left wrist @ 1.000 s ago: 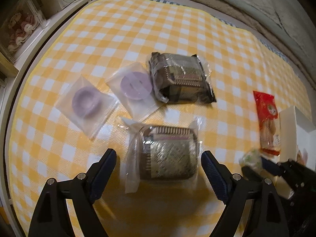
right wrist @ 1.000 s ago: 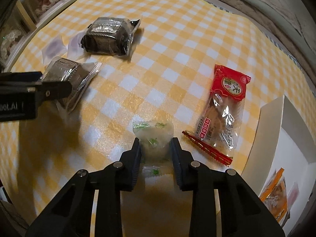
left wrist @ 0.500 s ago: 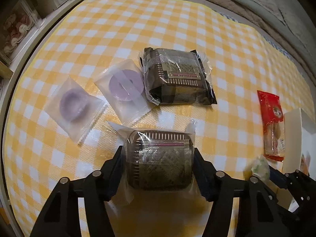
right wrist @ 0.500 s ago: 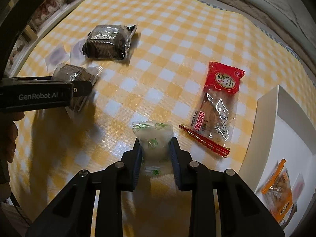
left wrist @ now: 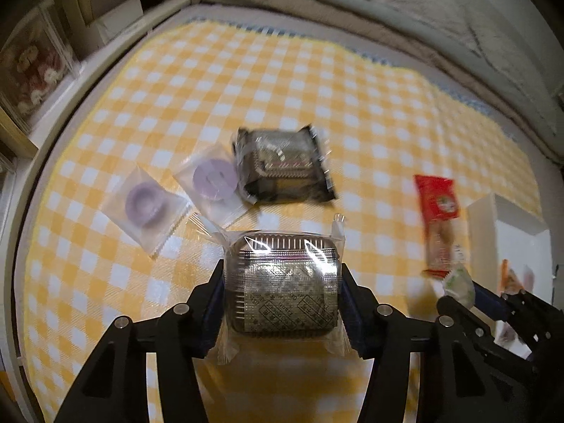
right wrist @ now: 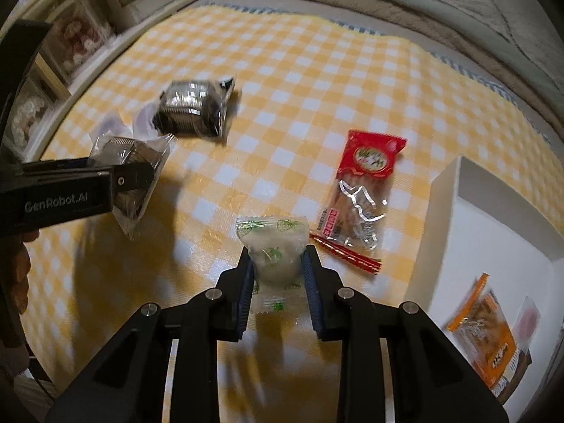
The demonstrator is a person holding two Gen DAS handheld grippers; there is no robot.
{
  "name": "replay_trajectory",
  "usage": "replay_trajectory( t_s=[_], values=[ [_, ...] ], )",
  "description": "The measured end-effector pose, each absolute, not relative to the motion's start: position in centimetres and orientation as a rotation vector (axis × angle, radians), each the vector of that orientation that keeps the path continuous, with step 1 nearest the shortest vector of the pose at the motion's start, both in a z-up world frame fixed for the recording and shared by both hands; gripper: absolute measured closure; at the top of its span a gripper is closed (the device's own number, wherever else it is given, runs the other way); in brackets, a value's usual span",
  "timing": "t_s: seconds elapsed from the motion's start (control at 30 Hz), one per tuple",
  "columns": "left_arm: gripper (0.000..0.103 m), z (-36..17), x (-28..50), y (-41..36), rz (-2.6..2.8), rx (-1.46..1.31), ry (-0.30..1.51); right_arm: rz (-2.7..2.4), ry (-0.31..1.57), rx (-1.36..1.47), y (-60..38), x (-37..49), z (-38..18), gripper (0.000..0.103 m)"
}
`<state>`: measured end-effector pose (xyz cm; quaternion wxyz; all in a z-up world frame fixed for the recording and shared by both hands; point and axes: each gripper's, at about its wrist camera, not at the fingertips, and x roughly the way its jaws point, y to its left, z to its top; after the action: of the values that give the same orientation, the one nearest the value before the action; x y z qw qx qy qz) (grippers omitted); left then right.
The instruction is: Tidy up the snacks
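Observation:
My left gripper [left wrist: 282, 299] is shut on a dark cake in clear wrap [left wrist: 283, 289] and holds it above the yellow checked cloth [left wrist: 317, 105]; it also shows in the right wrist view [right wrist: 134, 176]. My right gripper [right wrist: 278, 271] is shut on a white candy with green strawberry print [right wrist: 273, 246], lifted off the cloth. A second dark cake [left wrist: 282, 165], two purple round sweets in clear packets [left wrist: 211, 179] [left wrist: 144, 204] and a red snack pack [right wrist: 363, 190] lie on the cloth.
A white box [right wrist: 493, 232] stands at the right with an orange snack pack [right wrist: 490, 335] inside. Shelves with boxes [left wrist: 31, 70] lie beyond the table's left edge. A grey blanket [left wrist: 387, 7] lies behind the table.
My left gripper closed on the near dark cake and lifted it. My right gripper rose with the candy and moved toward the white box.

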<state>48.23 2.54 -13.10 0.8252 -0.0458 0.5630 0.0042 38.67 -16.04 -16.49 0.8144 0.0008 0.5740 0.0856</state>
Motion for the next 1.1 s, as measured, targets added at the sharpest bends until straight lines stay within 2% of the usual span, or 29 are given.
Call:
replay_trajectory(
  t_s=[0.63, 1.1],
  values=[
    [0.047, -1.3, 37.0, -1.2, -0.085, -0.021, 0.862, 0.09, 0.922, 0.079, -20.6, 34.1, -6.1, 0.075],
    [0.047, 2.8, 30.6, -4.6, -0.227, -0.026, 0.712, -0.006, 0.771, 0.144, -26.8, 29.5, -0.9, 0.075]
  ],
)
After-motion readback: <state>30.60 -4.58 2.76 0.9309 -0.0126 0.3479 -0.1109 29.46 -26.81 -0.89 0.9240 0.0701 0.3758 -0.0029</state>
